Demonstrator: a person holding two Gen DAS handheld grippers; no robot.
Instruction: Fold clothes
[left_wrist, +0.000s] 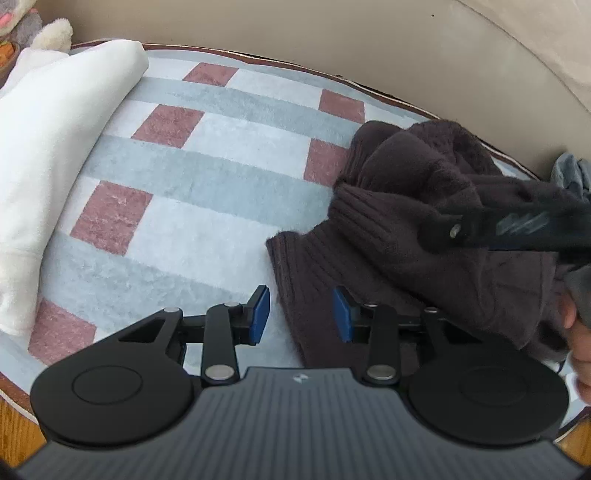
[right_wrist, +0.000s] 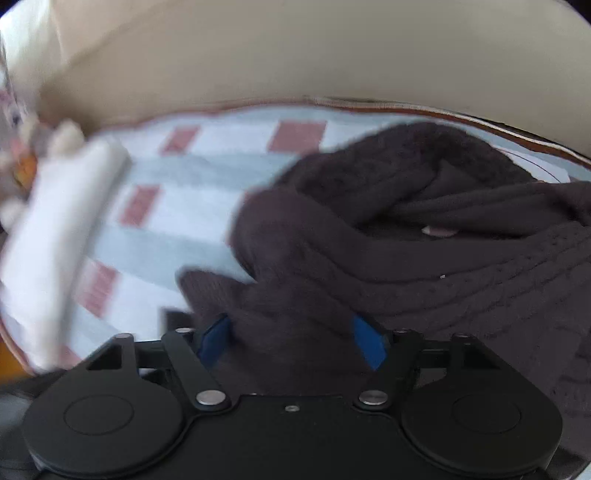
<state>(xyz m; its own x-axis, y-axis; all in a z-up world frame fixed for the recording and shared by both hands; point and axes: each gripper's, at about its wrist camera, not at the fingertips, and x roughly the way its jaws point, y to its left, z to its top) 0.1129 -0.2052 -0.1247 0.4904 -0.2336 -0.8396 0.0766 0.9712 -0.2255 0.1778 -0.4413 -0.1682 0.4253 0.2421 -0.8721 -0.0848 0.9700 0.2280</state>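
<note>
My left gripper (left_wrist: 301, 314) hung with fingers spread, the hem of the crumpled dark brown knitted sweater (left_wrist: 424, 229) lying between its blue pads (left_wrist: 262, 308) on the blue, grey and pink checked blanket (left_wrist: 221, 155). My right gripper (right_wrist: 291, 341) had sweater bunched between parted fingers; whether it pinched, I couldn't tell. A folded white cloth (left_wrist: 55, 140) lay well apart.

Dark brown knit sweater (left_wrist: 424, 229) lies crumpled, unfolded, on the checked blanket (left_wrist: 221, 155).
</note>
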